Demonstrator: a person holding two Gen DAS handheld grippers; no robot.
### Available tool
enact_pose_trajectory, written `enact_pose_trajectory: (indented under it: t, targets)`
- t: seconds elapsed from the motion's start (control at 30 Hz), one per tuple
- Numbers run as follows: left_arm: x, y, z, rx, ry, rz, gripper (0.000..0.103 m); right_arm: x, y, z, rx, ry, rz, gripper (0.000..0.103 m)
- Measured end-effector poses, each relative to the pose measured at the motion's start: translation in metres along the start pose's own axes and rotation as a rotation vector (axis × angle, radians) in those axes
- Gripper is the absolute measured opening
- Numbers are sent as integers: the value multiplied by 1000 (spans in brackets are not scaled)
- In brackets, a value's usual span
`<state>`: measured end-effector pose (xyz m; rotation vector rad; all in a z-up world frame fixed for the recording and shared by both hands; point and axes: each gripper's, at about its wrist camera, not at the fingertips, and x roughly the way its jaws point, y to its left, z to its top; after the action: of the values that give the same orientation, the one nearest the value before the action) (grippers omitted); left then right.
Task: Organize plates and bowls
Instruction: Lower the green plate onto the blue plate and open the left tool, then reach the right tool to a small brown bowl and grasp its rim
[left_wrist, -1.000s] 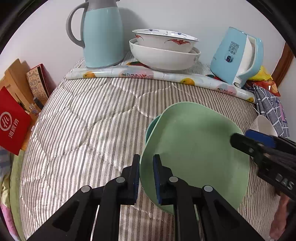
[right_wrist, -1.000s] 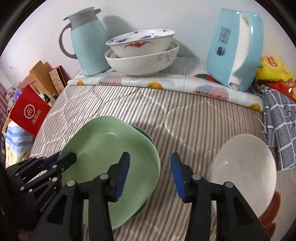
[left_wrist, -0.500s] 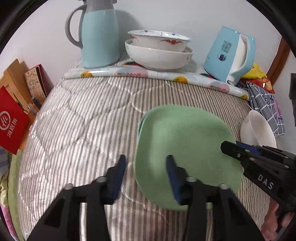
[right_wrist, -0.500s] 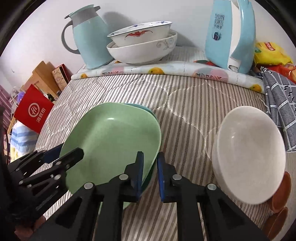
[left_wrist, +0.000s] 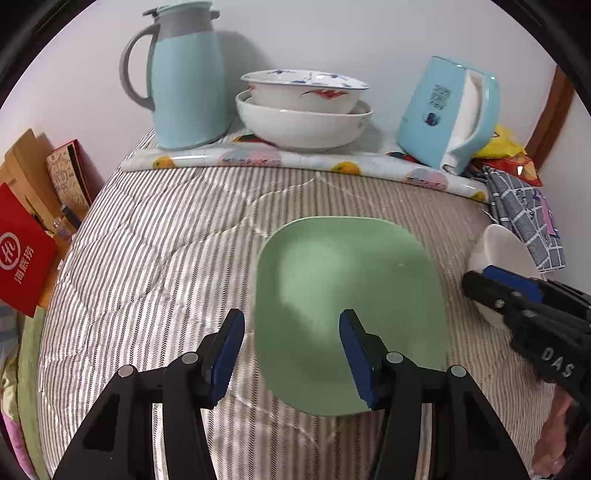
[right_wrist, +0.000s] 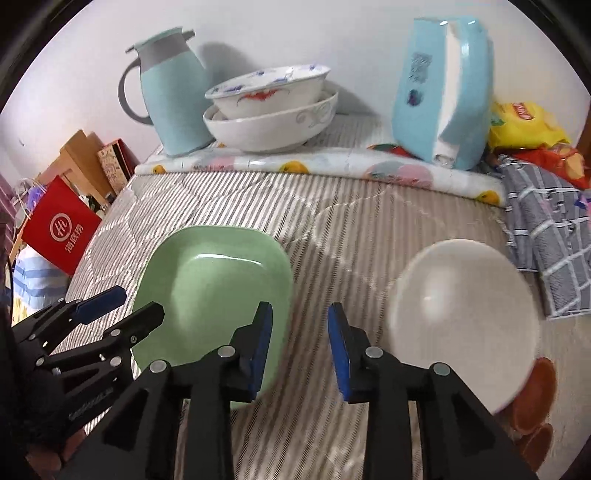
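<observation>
A pale green square plate (left_wrist: 351, 306) (right_wrist: 214, 288) lies flat on the striped bed cover. My left gripper (left_wrist: 291, 347) (right_wrist: 138, 302) stands open over the plate's left rim, its pads clear of it. My right gripper (right_wrist: 300, 341) (left_wrist: 478, 277) hangs just right of the plate. Its jaws are opening, with only striped cover between them. A plain white bowl (right_wrist: 461, 317) (left_wrist: 498, 251) rests to the right of it. Two white bowls (left_wrist: 303, 110) (right_wrist: 269, 110) sit nested at the back.
A light blue thermos jug (left_wrist: 184, 77) and a blue kettle (left_wrist: 447, 114) stand at the back on a fruit-print mat (left_wrist: 295, 162). A checked cloth (right_wrist: 546, 251) and snack bags (right_wrist: 524, 122) lie at the right. Small brown dishes (right_wrist: 539, 380) sit beside the white bowl. Boxes and a red bag (left_wrist: 22, 254) stand beyond the left edge.
My left gripper let go of the green plate's rim and opened; the tilted plate now lies flat. My right gripper closed at the plate's right edge, then opened and shifted right.
</observation>
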<state>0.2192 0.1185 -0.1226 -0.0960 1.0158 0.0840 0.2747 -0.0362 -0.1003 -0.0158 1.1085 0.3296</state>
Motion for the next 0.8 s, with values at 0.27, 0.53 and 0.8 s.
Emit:
enact_pose_trajectory:
  t: [0.27,0.53,0.8]
  targets:
    - [-28,-40,0,41,-44,-29,51,-53,-55,-20,68,-78,-96,40]
    - [-50,-92,-5,91,-90,-52,51,-98,-116,-54,147,-123,-193,41]
    - [-55,-131,-12,111,-98,-75,51,-114,-169,-96,216,-81,-206,41]
